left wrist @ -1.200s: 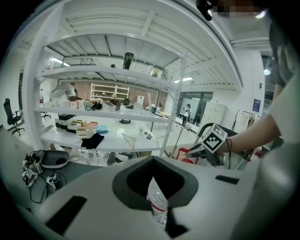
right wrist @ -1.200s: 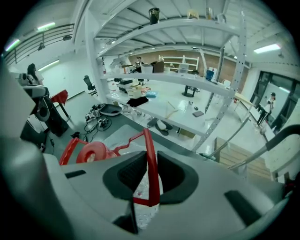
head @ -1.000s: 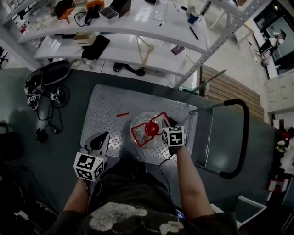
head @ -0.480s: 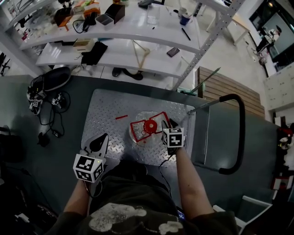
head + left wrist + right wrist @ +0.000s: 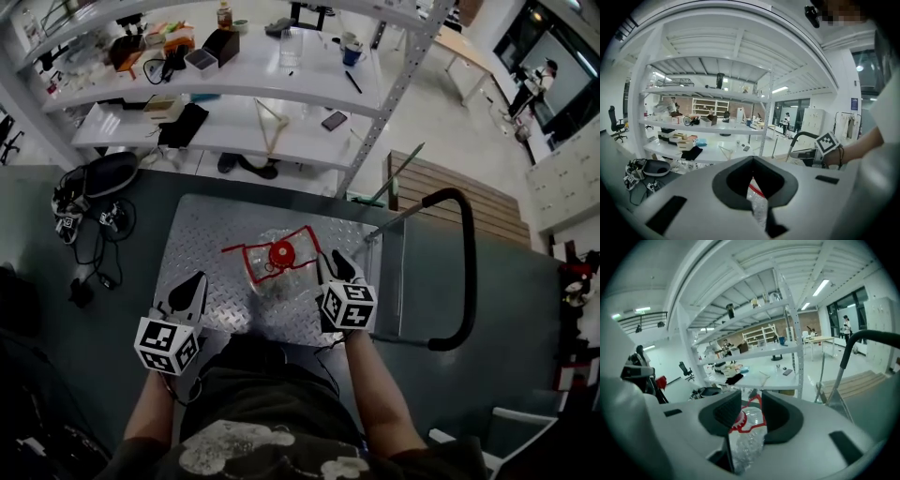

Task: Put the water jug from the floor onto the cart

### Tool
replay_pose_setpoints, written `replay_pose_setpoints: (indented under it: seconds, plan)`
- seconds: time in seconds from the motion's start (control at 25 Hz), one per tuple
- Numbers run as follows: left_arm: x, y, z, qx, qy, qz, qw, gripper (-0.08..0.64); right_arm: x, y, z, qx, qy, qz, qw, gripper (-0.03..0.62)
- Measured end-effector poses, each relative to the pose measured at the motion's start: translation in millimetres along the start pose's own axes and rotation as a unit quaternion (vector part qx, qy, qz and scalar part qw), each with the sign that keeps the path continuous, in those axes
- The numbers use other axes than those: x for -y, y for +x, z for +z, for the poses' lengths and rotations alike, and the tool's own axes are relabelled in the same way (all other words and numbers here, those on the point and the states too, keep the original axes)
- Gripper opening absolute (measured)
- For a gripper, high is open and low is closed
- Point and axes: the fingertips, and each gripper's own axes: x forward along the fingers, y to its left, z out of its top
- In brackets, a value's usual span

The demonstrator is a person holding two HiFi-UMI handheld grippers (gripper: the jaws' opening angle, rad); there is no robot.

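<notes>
In the head view, the water jug [image 5: 281, 272] is clear, crinkled plastic with a round red cap [image 5: 279, 251] and a thin red carrying loop. It stands near the middle of the cart [image 5: 211, 234], whose deck is ribbed diamond-plate steel. The right tongs [image 5: 335, 265] sit just beside the jug's right flank. The left tongs [image 5: 190, 286] taper to a point over the deck's near-left edge, apart from the jug. A black tubular handle [image 5: 466, 281] curves around the cart's right end.

In the left gripper view, the left tongs [image 5: 751, 161] have smooth dark pads that meet at the tips, pressed together on nothing. A sliver of the jug shows through the slit below.

In the right gripper view, the right tongs [image 5: 751, 404] stand spread and have just been opening. The jug's wrinkled body and red trim show in the gap, and the ridged pads do not press on it.
</notes>
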Motion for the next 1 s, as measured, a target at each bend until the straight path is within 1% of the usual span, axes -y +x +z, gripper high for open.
replay_pose_setpoints:
  seconds: [0.12,0.2,0.24,0.4,0.48,0.6,0.76,0.88,1.0]
  plan:
    - [20.8,-14.6,12.4,0.03,-0.014,0.003,0.9995,0.005,-13.6,-36.6,30.3,0.058,0.017,0.036,0.997,0.114]
    - [35.6,-24.6,18.7,0.043,-0.02,0.002,0.9989,0.005,-16.7,-58.7,45.6,0.085,0.023,0.04,0.995,0.053]
    - [42.0,-28.9,20.2,0.045,-0.022,0.001,0.9987,0.005,-17.6,-67.6,50.3,0.091,0.022,0.038,0.995,0.032]
    - [56.8,-39.5,23.8,0.054,-0.03,0.001,0.9981,0.005,-21.6,-88.1,61.5,0.108,0.002,0.034,0.994,0.0]
    - [60.5,-43.4,25.7,0.057,-0.037,0.0,0.9977,0.005,-22.8,-94.4,63.2,0.112,0.01,0.037,0.993,-0.008]
    - [65.3,-50.6,26.5,0.059,-0.038,-0.004,0.9975,0.005,-24.2,-106.2,58.7,0.112,0.025,0.036,0.993,-0.008]
    - [76.0,-73.7,12.8,0.061,-0.044,-0.012,0.9971,0.005,-33.1,-134.2,42.7,0.118,0.016,0.02,0.993,-0.008]
    - [80.4,-103.5,-4.8,0.065,-0.054,-0.014,0.9963,0.005,-49.9,-158.5,29.7,0.133,0.009,0.01,0.991,-0.008]
    - [82.5,-146.4,-25.4,0.074,-0.076,-0.007,0.9944,0.005,-75.7,-183.6,5.9,0.129,0.008,0.012,0.992,-0.008]
